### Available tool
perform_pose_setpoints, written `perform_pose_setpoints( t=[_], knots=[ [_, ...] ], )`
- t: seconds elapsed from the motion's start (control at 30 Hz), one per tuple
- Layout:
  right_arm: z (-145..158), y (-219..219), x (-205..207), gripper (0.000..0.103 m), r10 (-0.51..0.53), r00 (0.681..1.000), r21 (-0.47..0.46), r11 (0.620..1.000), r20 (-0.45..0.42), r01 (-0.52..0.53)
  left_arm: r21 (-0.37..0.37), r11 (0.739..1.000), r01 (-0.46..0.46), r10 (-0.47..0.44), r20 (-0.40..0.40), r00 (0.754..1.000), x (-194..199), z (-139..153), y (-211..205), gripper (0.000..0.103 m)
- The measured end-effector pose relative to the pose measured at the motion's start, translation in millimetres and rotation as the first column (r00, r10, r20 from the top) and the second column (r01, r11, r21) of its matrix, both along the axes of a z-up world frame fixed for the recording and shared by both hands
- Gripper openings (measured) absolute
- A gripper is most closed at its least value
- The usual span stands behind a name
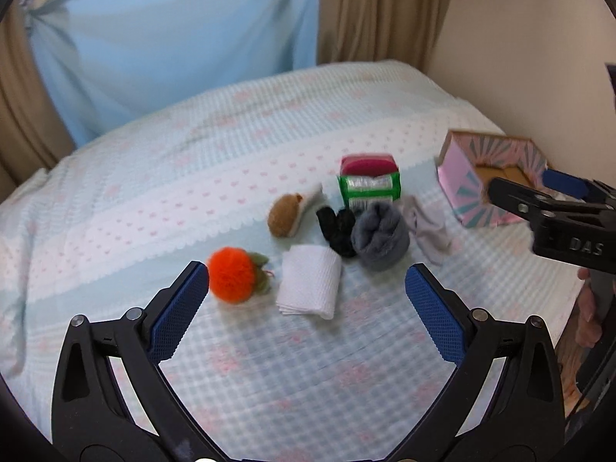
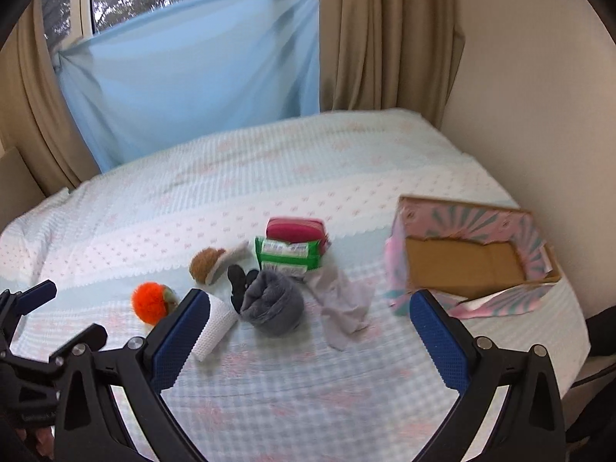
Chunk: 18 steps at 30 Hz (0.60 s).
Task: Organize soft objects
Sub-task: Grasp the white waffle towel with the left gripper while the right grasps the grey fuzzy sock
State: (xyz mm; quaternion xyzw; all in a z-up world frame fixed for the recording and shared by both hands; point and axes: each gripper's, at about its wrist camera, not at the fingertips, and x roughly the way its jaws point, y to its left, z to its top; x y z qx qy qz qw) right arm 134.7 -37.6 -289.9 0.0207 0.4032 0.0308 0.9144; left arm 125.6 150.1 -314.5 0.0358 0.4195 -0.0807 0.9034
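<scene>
- Two grippers hover above the bed, nearest to us: the left gripper (image 1: 307, 283) has its blue-padded fingers spread wide with nothing between them, and the right gripper (image 2: 310, 312) is just as wide apart and just as empty.
- Neither touches anything; both hang clear over the checked bedspread (image 1: 269, 377).
- One folded white cloth (image 1: 310, 283) lies closest, framed between the left fingers.
- One orange pom-pom (image 1: 230, 274) with a green leaf sits just left of the cloth, near the left finger's tip.
- One rolled grey sock (image 1: 380, 240) comes next, to the right of the cloth, with one black sock (image 1: 338, 231) touching its left side.
- One pale grey sock (image 1: 427, 231) lies flat and loose on the roll's right.
- One brown plush toy (image 1: 287, 215) rests behind the cloth, left of the black sock.
- One green packet (image 1: 369, 188) stands behind the socks, and one pink pouch (image 1: 367, 163) sits right behind it, touching.
- One pink patterned box (image 2: 467, 258) sits open at the right edge of the bed, apart from the pile; bare cardboard shows inside.
- Farthest back, one light blue sheet (image 2: 200, 73) hangs over the window between beige curtains (image 2: 377, 34).
</scene>
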Motion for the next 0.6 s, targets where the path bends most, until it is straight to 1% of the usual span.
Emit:
perform_pose_setpoints(
  t=[0.1, 0.23, 0.3, 0.37, 0.5, 0.6],
  knots=[
    [-31.2, 13.6, 20.4, 0.103, 0.011, 1.000, 0.006, 1.000, -0.029, -0.011, -0.002, 0.999, 0.044, -0.044, -0.036, 0.998, 13.9, -34.4, -2.7, 0.098],
    [-73.8, 26.3, 46.1, 0.103, 0.043, 0.996, 0.019, 0.999, -0.078, -0.042, -0.006, 0.997, 0.074, -0.074, -0.084, 0.994, 34.7, -84.9, -11.2, 0.091],
    [-96.6, 31.8, 59.1, 0.103, 0.066, 0.993, 0.014, 0.998, -0.101, -0.065, -0.010, 0.997, 0.077, -0.077, -0.094, 0.993, 44.0, -108.7, -14.2, 0.088],
    [-115.0, 34.3, 69.5, 0.103, 0.086, 0.989, 0.013, 0.996, -0.121, -0.085, 0.007, 0.996, 0.091, -0.090, -0.098, 0.991, 50.8, -130.4, -19.4, 0.088],
    [-145.5, 35.8, 86.3, 0.103, 0.121, 0.981, 0.023, 0.993, -0.149, -0.119, 0.048, 0.992, 0.118, -0.113, -0.107, 0.988, 64.4, -161.7, -27.5, 0.081],
    [-160.9, 39.5, 97.2, 0.103, 0.156, 0.976, 0.028, 0.988, -0.152, -0.153, 0.044, 0.992, 0.115, -0.109, -0.127, 0.986, 72.3, -179.0, -28.4, 0.079]
  ],
)
